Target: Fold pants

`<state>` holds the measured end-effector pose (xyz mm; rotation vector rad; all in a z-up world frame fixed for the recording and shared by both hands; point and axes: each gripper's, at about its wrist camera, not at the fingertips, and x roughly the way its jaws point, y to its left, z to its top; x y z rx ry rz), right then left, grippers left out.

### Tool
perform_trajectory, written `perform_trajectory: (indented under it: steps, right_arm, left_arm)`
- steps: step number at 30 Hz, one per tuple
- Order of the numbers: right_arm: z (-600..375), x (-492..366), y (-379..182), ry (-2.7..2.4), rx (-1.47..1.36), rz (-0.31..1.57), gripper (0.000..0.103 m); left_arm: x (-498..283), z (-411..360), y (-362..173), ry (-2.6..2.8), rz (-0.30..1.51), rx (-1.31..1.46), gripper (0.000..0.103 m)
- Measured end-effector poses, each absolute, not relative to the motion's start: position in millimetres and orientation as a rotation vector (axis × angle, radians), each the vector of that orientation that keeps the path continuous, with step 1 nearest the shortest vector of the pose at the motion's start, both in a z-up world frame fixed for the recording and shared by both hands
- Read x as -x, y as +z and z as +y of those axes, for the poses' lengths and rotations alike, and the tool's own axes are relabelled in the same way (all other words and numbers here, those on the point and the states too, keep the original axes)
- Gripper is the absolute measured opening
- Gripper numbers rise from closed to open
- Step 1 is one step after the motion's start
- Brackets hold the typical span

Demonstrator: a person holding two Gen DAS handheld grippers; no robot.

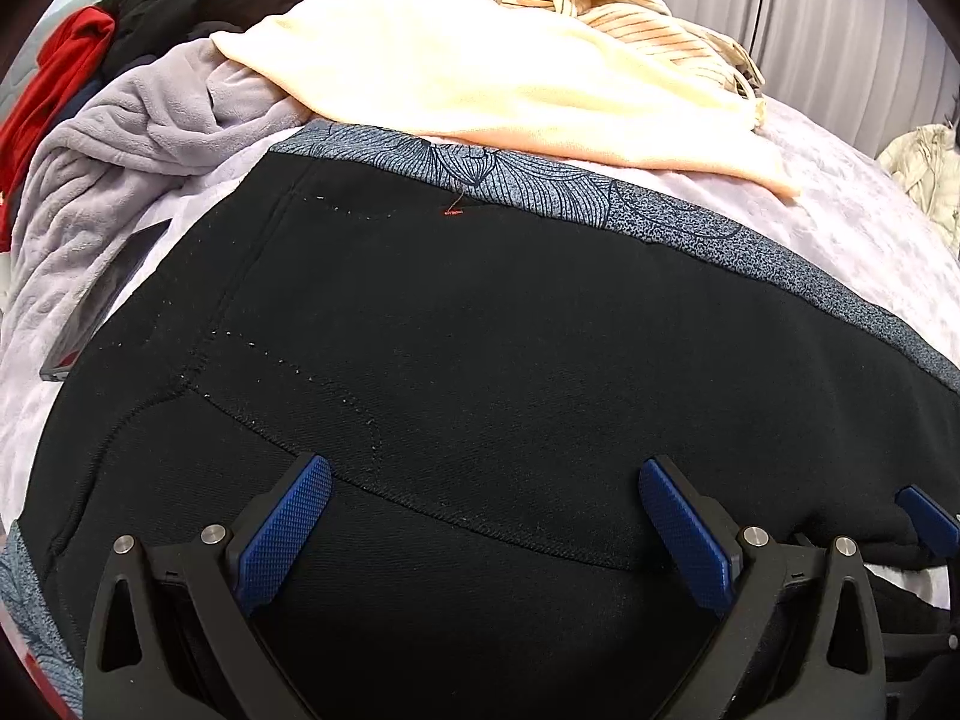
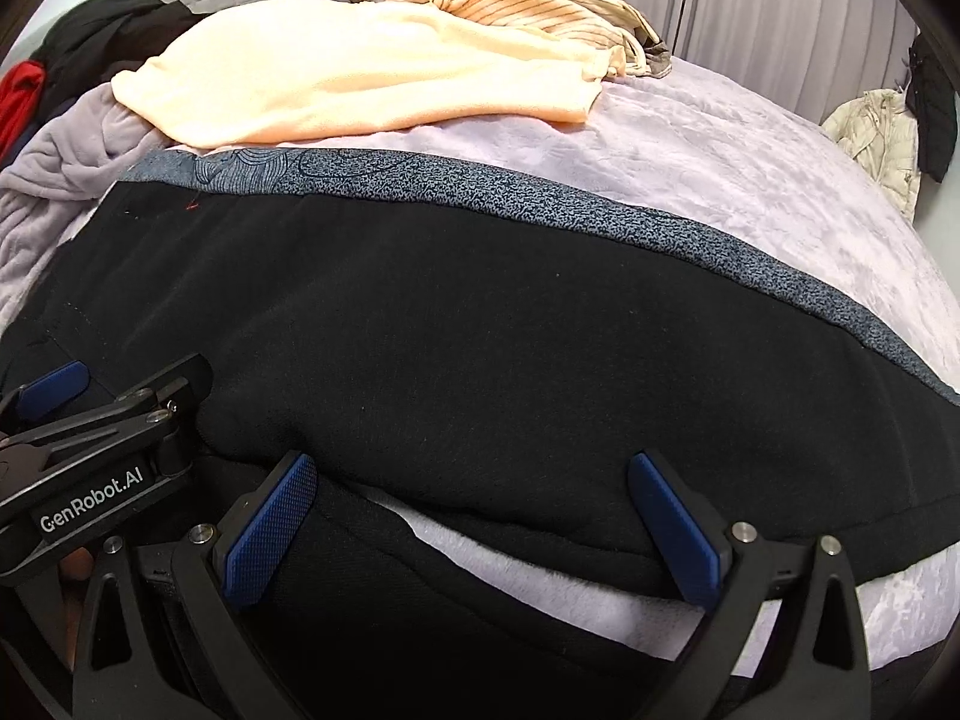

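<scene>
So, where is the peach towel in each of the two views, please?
Left wrist: the peach towel lies top centre, beyond the black pants, over the patterned grey cloth.
Right wrist: the towel lies top left of centre, again beyond the pants.
Shared landmark: the striped garment lies at the towel's far right end in both views.

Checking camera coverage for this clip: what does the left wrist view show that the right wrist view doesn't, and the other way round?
Only the left wrist view shows the white dotted stitching near the pants' seams and a dark flat object beside the pants. Only the right wrist view shows the gap of pale bedcover between the two legs and the left gripper's GenRobot.AI label. Both show the black pants, peach towel, striped garment, and open grippers, including the right gripper.
</scene>
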<state>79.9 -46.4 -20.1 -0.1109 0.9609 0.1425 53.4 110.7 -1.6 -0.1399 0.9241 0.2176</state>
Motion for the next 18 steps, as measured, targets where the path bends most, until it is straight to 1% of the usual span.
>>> perform_trajectory:
  steps: [6, 11, 14, 18]
  right_arm:
    - [-43, -80, -20, 0.126, 0.146, 0.971, 0.103]
    - [-42, -83, -18, 0.124, 0.174, 0.996, 0.103]
    - [-47, -75, 0, 0.160, 0.152, 0.986, 0.103]
    - [-60, -57, 34, 0.227, 0.062, 0.902, 0.103]
  left_arm:
    - [-60, 111, -1, 0.223, 0.963, 0.110, 0.103]
    - [-66, 115, 11, 0.195, 1.032, 0.120, 0.103]
    - [-57, 119, 27, 0.179, 1.016, 0.128, 0.103]
    - [-47, 122, 52, 0.154, 0.962, 0.107, 0.103]
